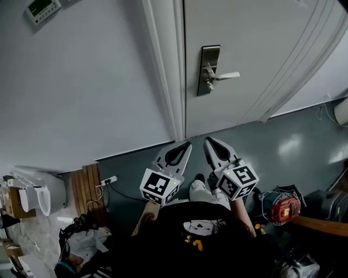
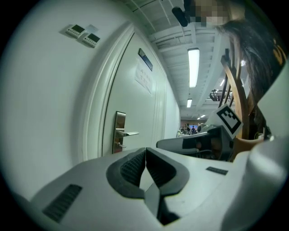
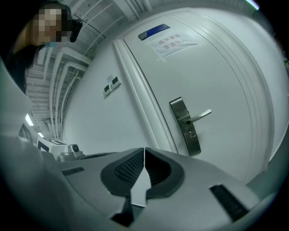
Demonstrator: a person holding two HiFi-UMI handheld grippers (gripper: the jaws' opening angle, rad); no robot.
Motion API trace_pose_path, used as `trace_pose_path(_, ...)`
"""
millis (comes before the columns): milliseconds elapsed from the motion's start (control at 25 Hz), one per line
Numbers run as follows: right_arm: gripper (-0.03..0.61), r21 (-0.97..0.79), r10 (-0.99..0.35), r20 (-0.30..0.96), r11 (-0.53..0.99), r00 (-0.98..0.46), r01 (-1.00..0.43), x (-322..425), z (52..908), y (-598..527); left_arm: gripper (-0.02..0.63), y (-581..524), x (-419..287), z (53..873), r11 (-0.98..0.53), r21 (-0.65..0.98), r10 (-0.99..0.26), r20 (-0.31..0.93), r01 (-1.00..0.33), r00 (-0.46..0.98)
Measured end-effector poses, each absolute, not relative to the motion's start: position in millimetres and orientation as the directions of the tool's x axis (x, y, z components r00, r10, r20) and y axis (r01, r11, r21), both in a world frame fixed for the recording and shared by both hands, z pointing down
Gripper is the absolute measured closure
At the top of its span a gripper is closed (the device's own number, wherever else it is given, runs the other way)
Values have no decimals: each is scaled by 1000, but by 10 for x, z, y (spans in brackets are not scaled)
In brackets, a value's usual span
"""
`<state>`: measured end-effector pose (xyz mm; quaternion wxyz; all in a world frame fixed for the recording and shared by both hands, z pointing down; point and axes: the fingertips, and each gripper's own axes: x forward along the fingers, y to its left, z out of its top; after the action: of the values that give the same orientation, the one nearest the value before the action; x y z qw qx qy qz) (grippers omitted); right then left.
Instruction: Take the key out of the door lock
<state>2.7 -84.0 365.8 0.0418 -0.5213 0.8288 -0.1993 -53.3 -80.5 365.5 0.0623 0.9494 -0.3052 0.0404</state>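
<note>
1. The left tongs (image 1: pixel 186 144) and right tongs (image 1: pixel 209 141) are pale grey plastic with ribbed black pads. They lie side by side, both closed, with nothing between either pair.
2. Ahead of their tips stands a smooth off-white door (image 1: pixel 261 38) with moulded panel lines. A paper notice (image 3: pixel 174 45) is stuck high on it.
3. A tall brushed-metal lock plate (image 1: pixel 209 69) sits well beyond the tips and carries a slim lever (image 1: pixel 227 75).
4. The key (image 2: pixel 120 145) is a small metal stub jutting from the plate just below the lever, well apart from both tongs.
5. Beneath the tongs is a glossy dark grey floor (image 1: pixel 288 146). To their left is a plain white wall (image 1: pixel 81 81) with a small control panel (image 1: pixel 42 9).
</note>
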Motion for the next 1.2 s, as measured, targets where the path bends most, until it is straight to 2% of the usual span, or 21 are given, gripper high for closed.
trace_pose_path(680, 569, -466, -844, 122, 416, -522, -781, 596, 3804, -1583, 606, -1534, 79, 3625, -778, 54, -613, 157, -627, 774)
trace_pose_path(1200, 569, -504, -818, 95, 451, -567, -737, 832, 3871, -1734, 606, -1624, 308, 3590, -756, 14, -645, 160, -655, 747)
